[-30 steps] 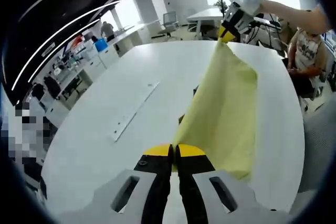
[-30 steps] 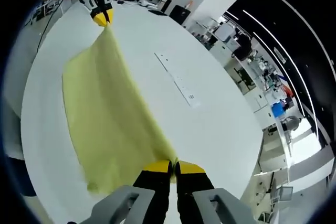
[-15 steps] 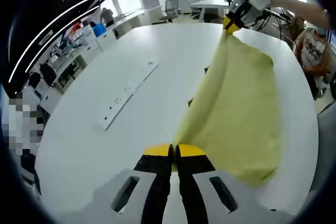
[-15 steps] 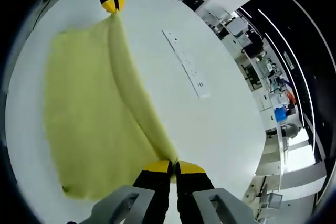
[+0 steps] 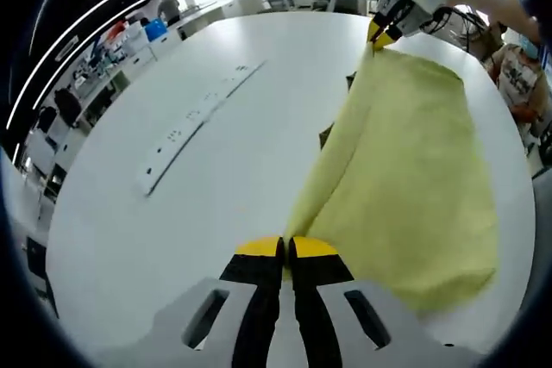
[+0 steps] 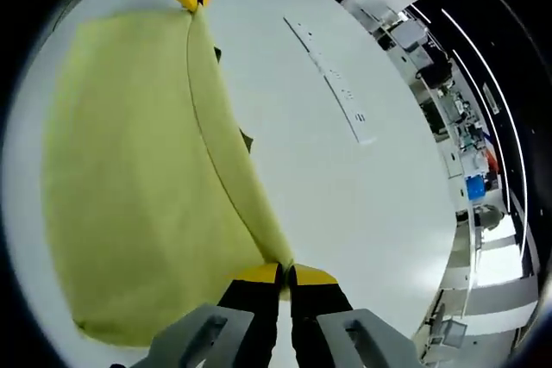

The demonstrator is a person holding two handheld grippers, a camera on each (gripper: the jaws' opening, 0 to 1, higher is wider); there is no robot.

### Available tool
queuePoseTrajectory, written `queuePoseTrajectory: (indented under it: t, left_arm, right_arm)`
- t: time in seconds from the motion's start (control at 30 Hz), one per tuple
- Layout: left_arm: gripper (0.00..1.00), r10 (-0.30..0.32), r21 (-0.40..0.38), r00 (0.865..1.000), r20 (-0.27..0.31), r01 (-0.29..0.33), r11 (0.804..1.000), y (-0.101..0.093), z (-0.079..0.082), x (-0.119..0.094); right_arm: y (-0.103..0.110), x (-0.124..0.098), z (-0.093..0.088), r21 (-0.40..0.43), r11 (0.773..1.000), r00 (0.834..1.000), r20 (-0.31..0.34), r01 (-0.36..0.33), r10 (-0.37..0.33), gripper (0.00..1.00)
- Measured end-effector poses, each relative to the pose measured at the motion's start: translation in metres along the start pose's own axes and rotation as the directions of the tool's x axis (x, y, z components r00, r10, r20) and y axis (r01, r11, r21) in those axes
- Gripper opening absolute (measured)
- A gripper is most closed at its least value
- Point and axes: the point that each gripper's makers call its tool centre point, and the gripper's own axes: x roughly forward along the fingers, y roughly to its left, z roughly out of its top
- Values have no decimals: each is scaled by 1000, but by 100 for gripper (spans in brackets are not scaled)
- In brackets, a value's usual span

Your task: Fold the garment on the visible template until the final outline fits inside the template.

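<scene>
a yellow garment (image 5: 405, 170) is held stretched between the two grippers above a white table (image 5: 216, 187). in the left gripper view, the left gripper (image 5: 286, 249) is seen at 6 o'clock, its jaws pressed together on one corner of the garment. the right gripper (image 5: 380, 34) is seen at 1 o'clock, clamped on the far corner. the cloth hangs from the taut edge and spreads toward 3 o'clock over the table. dark patches (image 5: 328, 135) are glimpsed under the lifted edge; what they are cannot be told. a long white strip (image 5: 194, 122) lies on the table at 10 o'clock, well apart from the garment. in the right gripper view, the garment (image 6: 138, 170) spreads toward 9 o'clock, the strip (image 6: 332, 79) at 1 o'clock.
</scene>
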Motion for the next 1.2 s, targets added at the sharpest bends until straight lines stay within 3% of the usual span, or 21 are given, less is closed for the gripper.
queuePoseTrajectory:
  t: [0.2,0.37,0.5,0.63,0.73,0.8,0.97,1.03,1.1,1.2]
  left_arm:
    - [1,1,19,1000,-13,-1,1000,0,-4,4]
    - [5,18,34,1000,-19,-17,999,4,-5,3]
    - [13,36,37,999,-34,-35,999,8,-8,-2]
    - [16,33,59,999,-24,-31,998,7,-8,-10]
    - [15,12,103,1000,-4,-11,995,2,-7,-15]
    - [16,5,117,1000,-1,-5,993,0,-8,-16]
    - [15,-11,143,1000,-13,12,990,-6,-15,-15]
    - [15,23,190,998,-52,-12,982,-2,-21,-14]
    - [13,24,250,999,-41,-13,968,-4,-18,-11]
    - [6,47,247,998,-35,-37,968,1,-14,-9]
  right_arm:
    - [6,9,-4,31,999,1000,15,-19,18,0]
    - [2,7,-2,95,995,997,81,-25,18,2]
    - [-3,0,-6,181,983,992,124,-33,11,14]
    - [5,-10,3,201,974,974,218,-104,59,21]
    - [3,-10,0,174,982,976,216,-80,41,24]
    - [2,-6,-2,132,989,979,201,-61,34,22]
    - [3,-1,-1,122,990,978,204,-66,40,17]
    - [4,0,-1,118,991,979,198,-64,40,16]
    - [2,2,-3,118,992,982,188,-49,26,12]
    - [2,4,-6,123,991,985,173,-47,25,6]
